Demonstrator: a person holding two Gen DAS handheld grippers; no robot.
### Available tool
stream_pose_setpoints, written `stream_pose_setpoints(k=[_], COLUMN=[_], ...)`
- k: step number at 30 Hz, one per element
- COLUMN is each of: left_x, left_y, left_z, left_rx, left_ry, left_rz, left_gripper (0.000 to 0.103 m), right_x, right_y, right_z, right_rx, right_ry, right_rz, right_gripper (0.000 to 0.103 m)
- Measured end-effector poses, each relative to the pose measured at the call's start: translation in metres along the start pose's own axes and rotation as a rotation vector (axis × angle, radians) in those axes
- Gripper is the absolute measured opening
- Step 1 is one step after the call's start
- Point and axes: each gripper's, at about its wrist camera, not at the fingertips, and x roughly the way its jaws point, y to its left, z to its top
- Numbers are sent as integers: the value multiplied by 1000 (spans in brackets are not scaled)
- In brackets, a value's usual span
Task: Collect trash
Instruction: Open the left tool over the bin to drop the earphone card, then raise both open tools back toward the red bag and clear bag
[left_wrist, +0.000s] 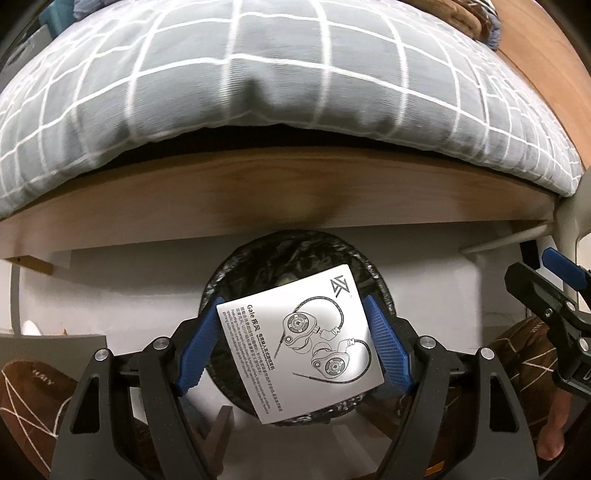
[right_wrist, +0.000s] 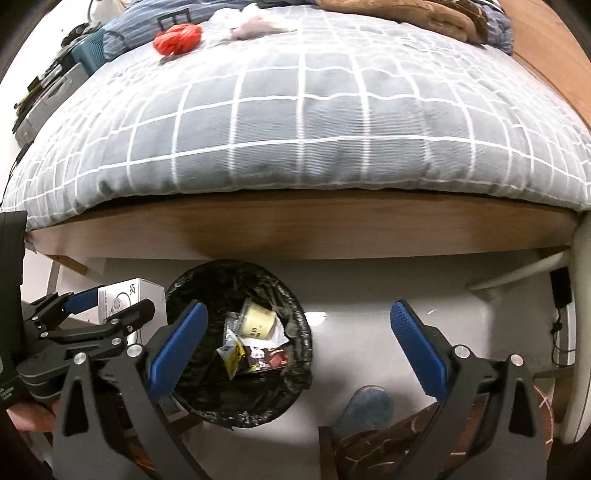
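Observation:
My left gripper (left_wrist: 293, 306) is shut on a white earphone box (left_wrist: 299, 339) printed with a line drawing, one blue pad on each side. It holds the box right over the black-lined trash bin (left_wrist: 295, 240) on the floor. In the right wrist view the same box (right_wrist: 122, 293) and left gripper (right_wrist: 110, 304) sit just left of the bin (right_wrist: 236, 271). A yellow cup (right_wrist: 256, 321) and wrappers (right_wrist: 258, 356) lie inside the bin. My right gripper (right_wrist: 298, 308) is open and empty above the bin's right rim. A red crumpled item (right_wrist: 179, 37) and pale crumpled plastic (right_wrist: 255, 22) lie on the bed.
A bed with a grey checked cover (right_wrist: 314, 129) on a wooden frame (right_wrist: 295, 229) fills the far side. A blue slipper (right_wrist: 367, 406) and brown patterned slippers (left_wrist: 29, 387) lie on the white floor nearby. A brown blanket (right_wrist: 424, 14) lies at the bed's far right.

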Motion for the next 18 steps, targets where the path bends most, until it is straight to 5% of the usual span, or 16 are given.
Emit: stream_pose_setpoints(k=[6,9,18], left_x=[4,4,-15], left_y=[-14,-15,8], left_z=[2,2,6], left_rx=[18,15,-12], left_ry=[5,-17,-46], left_rz=[2,34,51], left_gripper=[78,97,97], right_x=[1,2,2], right_y=[-7,-7,4], right_z=[-3,-2,6], right_rx=[8,3,-10], right_ry=[7,12,4], right_rz=[2,7,13], right_gripper=[95,95,95])
